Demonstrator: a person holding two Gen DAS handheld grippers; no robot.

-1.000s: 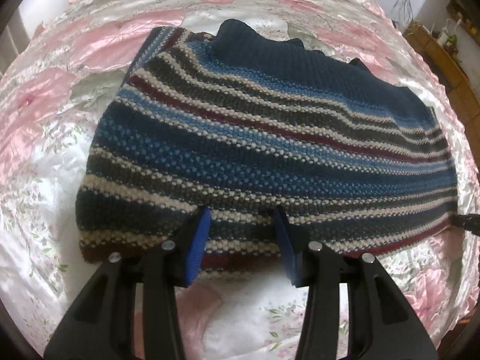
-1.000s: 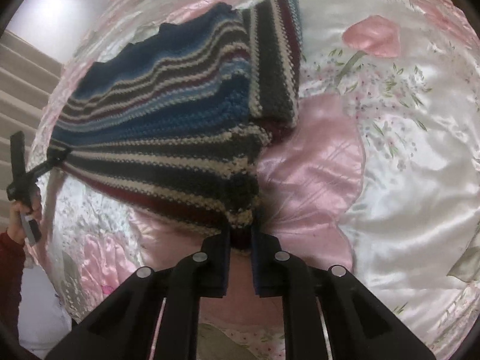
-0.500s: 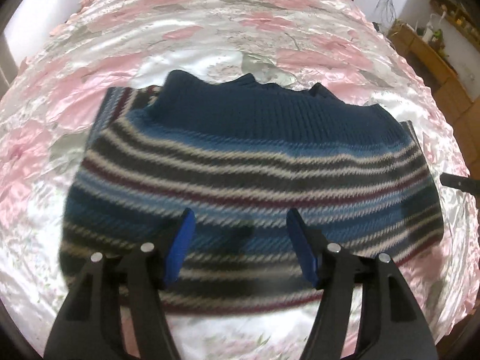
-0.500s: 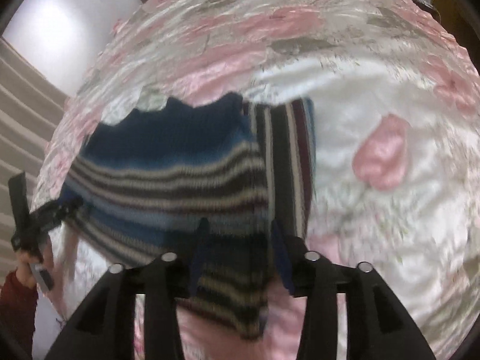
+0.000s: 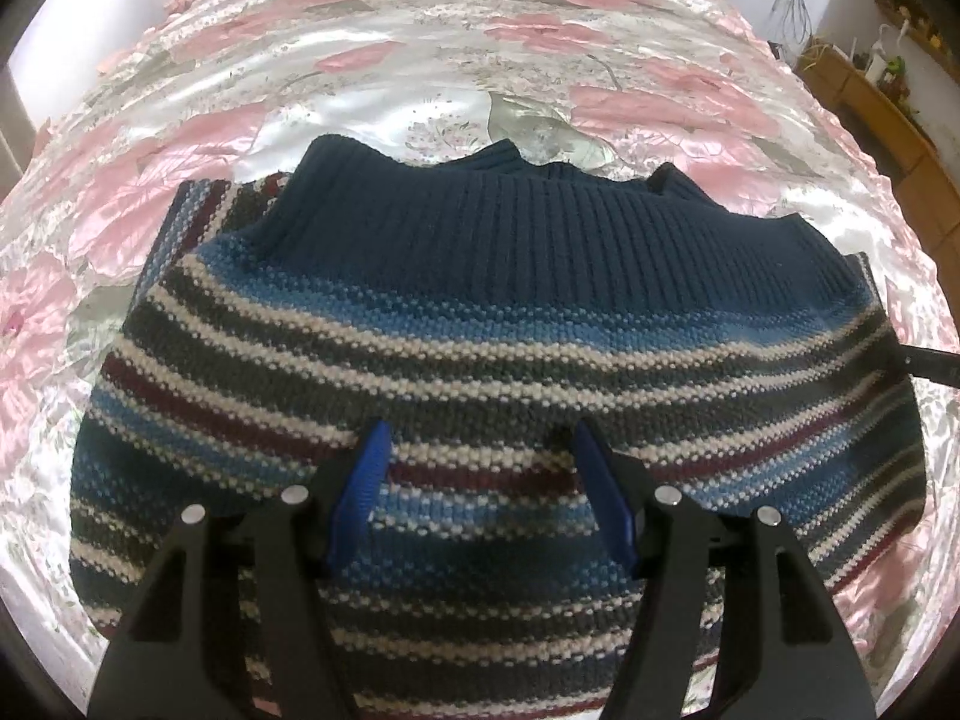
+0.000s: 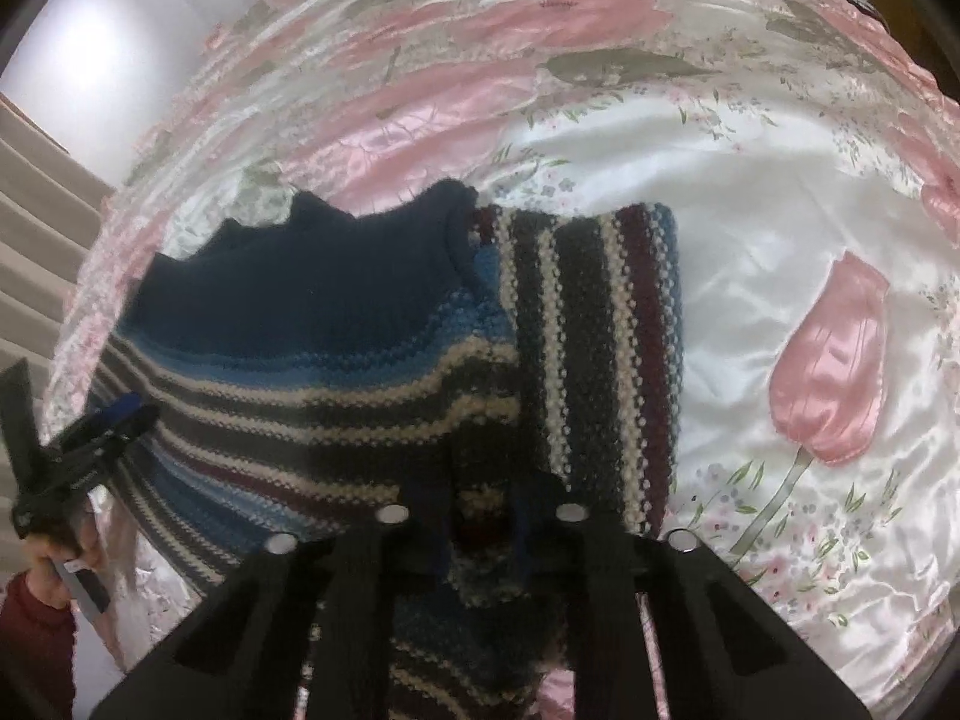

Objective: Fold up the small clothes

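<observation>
Fingers of the left gripper (image 5: 480,480) and right gripper (image 6: 483,516) now gape empty over the striped sweater (image 5: 480,360) — released a second ago, it lies doubled mid-bedspread (image 5: 420,60) — so this fold looks done.

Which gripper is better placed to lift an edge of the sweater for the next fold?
Right, probably: the right gripper has fabric at the edge of the striped sweater between its jaws, while the left gripper hangs open above the middle, with no edge to pinch.
</observation>
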